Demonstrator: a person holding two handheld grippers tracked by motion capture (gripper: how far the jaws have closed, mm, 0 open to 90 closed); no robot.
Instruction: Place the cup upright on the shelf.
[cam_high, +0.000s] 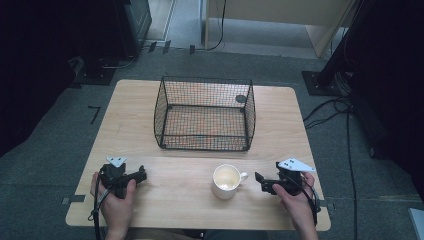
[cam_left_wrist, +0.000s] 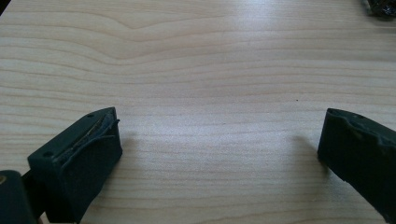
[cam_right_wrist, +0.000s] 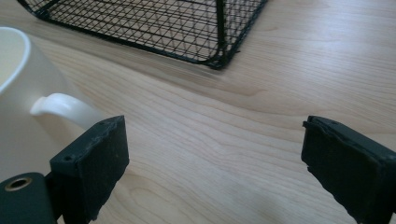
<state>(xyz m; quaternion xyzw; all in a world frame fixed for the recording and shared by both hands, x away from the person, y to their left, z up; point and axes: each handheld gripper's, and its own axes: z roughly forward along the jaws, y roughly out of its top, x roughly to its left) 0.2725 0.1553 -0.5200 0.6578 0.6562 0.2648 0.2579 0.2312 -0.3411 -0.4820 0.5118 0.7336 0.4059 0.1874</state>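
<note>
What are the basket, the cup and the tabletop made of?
The basket looks like black coated wire mesh, see-through. The cup seems glazed ceramic: smooth, cream-white, slightly glossy. The tabletop shows pale wood grain, perhaps laminate or veneer.

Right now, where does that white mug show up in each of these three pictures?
High view: white mug near the table's front edge, handle toward the right gripper.
Left gripper view: bare wooden tabletop between the jaws.
Right gripper view: mug at far left.
Shared landmark: black wire basket.

Bare table (cam_high: 175, 192) lies between grippers, except the mug (cam_high: 227, 181); basket (cam_high: 205, 114) blocks beyond.
</note>
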